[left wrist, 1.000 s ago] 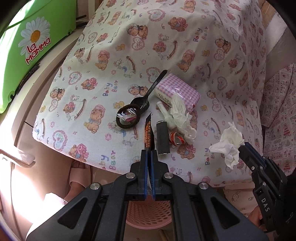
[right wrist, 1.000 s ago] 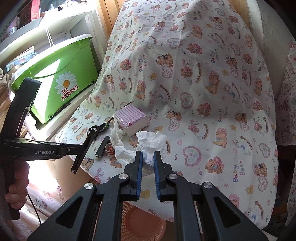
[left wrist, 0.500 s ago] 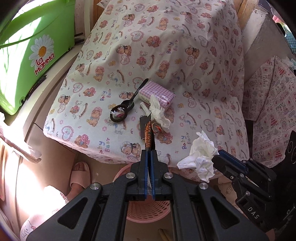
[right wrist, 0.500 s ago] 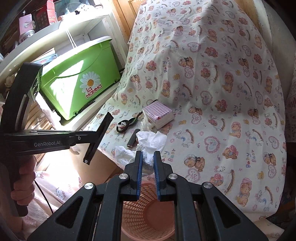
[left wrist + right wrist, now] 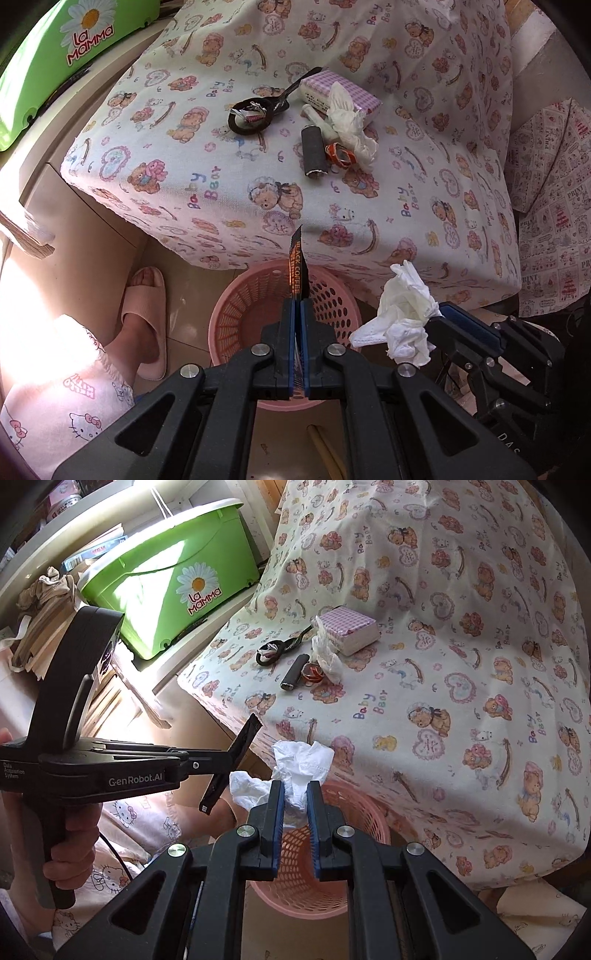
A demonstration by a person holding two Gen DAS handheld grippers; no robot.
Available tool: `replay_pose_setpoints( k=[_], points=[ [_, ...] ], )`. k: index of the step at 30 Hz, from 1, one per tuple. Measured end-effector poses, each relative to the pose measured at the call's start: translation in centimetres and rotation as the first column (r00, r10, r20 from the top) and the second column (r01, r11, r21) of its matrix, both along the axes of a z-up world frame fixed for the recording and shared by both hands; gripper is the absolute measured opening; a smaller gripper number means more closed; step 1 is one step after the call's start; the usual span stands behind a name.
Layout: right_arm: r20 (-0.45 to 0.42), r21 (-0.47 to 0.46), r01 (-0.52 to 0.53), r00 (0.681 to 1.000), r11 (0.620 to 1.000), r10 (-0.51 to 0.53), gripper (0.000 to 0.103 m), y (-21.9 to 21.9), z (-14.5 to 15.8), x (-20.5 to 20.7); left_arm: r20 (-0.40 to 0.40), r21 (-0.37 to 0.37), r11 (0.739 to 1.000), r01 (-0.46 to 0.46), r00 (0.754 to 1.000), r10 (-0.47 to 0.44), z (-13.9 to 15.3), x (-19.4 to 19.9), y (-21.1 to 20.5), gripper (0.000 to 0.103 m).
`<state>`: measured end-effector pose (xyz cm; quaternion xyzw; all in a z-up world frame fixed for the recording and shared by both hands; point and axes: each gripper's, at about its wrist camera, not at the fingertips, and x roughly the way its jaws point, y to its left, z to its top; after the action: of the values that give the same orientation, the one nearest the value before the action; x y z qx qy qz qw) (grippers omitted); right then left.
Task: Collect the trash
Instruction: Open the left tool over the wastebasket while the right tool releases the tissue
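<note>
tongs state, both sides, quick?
Left tongs: closed on black coffee sachet.
Right tongs: closed on crumpled white tissue.

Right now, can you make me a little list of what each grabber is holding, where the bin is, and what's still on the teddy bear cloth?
left gripper: shut on black coffee sachet
right gripper: shut on crumpled white tissue
pink basket: on the floor, below both grippers
on the teddy bear cloth: purple checked tissue pack, black spoon, black ring, dark tube, orange wrapper, another white tissue
</note>
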<state>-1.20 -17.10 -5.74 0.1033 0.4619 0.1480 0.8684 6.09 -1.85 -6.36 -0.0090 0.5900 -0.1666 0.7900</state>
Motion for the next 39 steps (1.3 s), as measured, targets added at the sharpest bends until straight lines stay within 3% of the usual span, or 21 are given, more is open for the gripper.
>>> replay_pose_setpoints(
  k=[8,15,18,24,30,39],
  points=[
    [-0.134,-0.101,-0.002,0.991,0.995,-0.011,0.014,1.8,-5.7,1.5,-0.076,0.056,0.997,-0.056,0.995,0.061,-4.7,0.6,0.2,0.002],
    [-0.214,-0.184,-0.007,0.976,0.983,-0.033,0.014,3.1,-10.5,2.4,-0.222,0.098,0.99,-0.099,0.968,0.119,-9.9,1.7,0.5,0.002],
    [-0.252,-0.192,-0.015,0.967,0.981,-0.034,0.014,3.4,-12.2,2.6,-0.232,0.132,0.987,-0.093,0.965,0.122,-11.2,1.8,0.3,0.002],
    [-0.292,-0.221,-0.033,0.956,0.975,-0.033,0.014,3.4,-14.5,2.7,-0.262,0.203,0.975,-0.086,0.955,0.138,-14.3,1.9,-0.1,0.002],
    [-0.319,-0.234,-0.027,0.946,0.972,-0.05,0.014,2.9,-15.8,3.0,-0.293,0.218,0.972,-0.085,0.944,0.149,-16.3,2.3,0.2,0.003],
    [-0.347,-0.242,-0.028,0.936,0.97,-0.06,0.015,2.7,-16.7,3.3,-0.34,0.22,0.972,-0.088,0.927,0.16,-17.2,2.2,0.7,0.004]
  ],
)
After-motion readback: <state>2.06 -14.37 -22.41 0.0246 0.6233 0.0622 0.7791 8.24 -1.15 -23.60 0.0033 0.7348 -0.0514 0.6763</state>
